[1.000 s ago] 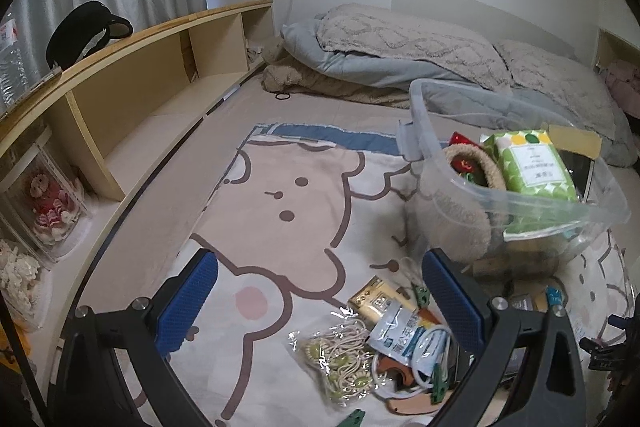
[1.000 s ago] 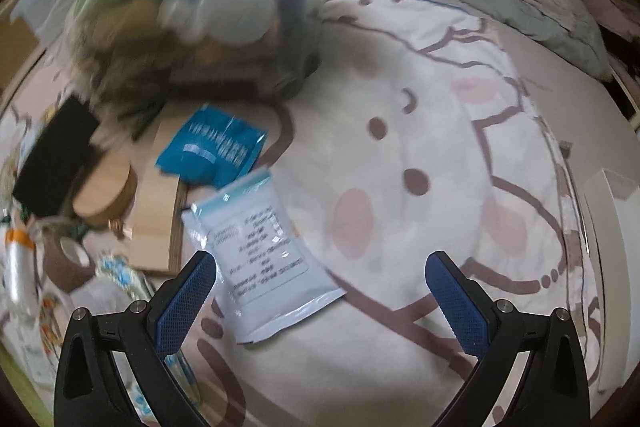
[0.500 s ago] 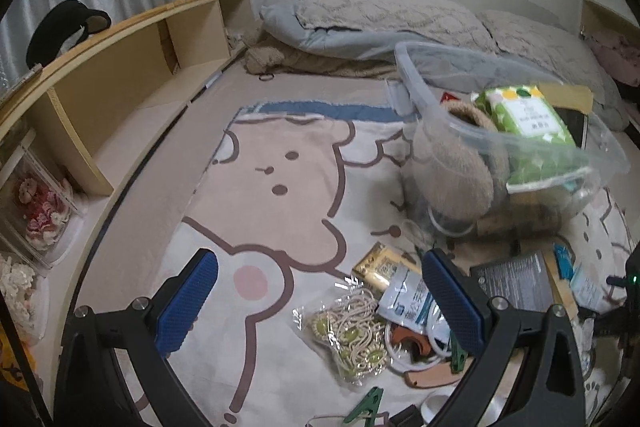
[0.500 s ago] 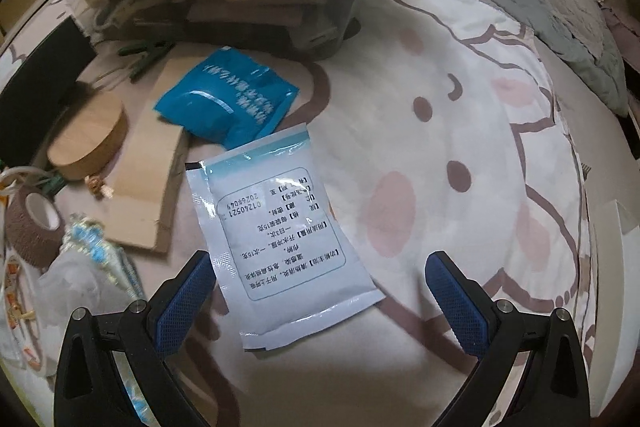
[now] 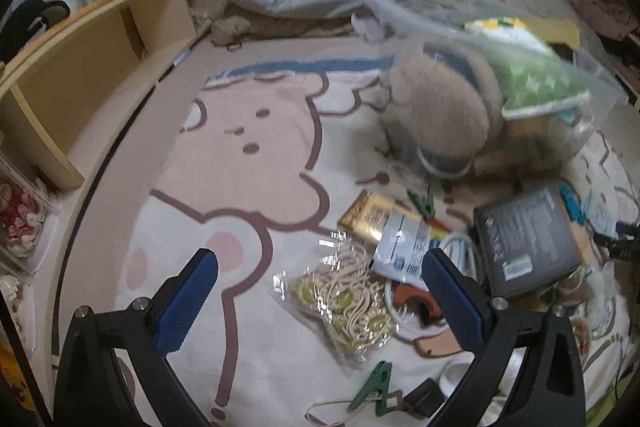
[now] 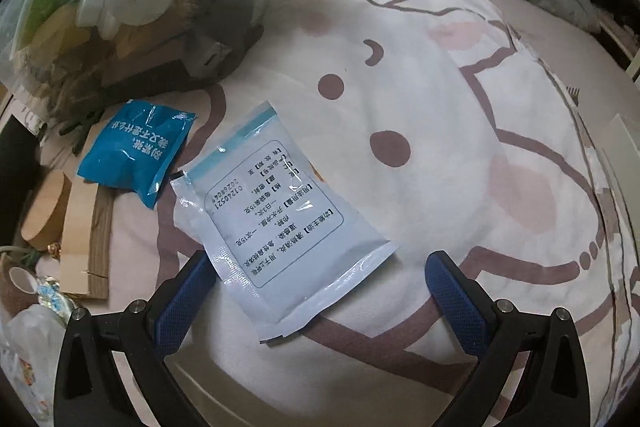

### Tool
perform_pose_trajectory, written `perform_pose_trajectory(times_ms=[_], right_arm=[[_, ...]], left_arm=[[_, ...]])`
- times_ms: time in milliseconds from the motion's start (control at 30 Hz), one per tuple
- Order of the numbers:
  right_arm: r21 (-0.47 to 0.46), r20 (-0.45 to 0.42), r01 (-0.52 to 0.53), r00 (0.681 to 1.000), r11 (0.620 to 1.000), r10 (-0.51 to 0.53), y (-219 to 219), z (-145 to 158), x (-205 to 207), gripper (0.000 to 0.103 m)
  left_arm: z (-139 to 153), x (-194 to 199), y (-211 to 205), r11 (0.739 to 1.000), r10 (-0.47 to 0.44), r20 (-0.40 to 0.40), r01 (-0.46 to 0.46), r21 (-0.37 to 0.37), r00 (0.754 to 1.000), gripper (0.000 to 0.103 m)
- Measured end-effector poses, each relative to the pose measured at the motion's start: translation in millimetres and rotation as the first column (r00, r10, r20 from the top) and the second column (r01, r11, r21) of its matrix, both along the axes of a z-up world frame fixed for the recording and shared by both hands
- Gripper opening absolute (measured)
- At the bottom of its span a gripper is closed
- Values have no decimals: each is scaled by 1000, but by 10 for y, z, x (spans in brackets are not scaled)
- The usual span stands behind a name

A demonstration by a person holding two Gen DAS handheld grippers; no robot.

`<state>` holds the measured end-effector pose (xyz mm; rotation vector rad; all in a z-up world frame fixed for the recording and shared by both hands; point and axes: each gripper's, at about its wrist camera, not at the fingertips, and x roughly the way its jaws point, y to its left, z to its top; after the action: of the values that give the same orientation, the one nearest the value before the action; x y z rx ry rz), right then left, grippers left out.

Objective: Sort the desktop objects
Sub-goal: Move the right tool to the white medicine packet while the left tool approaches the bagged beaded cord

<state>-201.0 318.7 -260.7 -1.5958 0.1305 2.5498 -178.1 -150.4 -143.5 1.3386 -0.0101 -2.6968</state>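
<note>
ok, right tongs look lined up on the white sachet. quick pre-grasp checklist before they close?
1. Right tongs open: ok, pads wide apart, nothing held.
2. White sachet between the pads: ok, its near end sits in the gap, closer to the left pad.
3. Sachet free of neighbours: ok, blue sachet lies apart from it.
4. Sachet flat on the bear blanket: ok.
5. Pads low enough to pinch: cannot tell, height unclear.
6. Clear bin has room: cannot tell, blurred and already well filled. Left tongs open, idle.
</note>
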Motion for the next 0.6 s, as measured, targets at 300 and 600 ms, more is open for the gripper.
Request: perform_pose_trajectory(times_ms=[300,600], right_arm=[[18,-36,25,999,1000,-24,-54,3,75,103],[4,-46,22,999,1000,-22,34,-67,58,103]], left_arm=[[-237,6,33,999,-47,94,47,-5,995,103],[-805,-52,305,984,-132,350,166,-68,927,103]])
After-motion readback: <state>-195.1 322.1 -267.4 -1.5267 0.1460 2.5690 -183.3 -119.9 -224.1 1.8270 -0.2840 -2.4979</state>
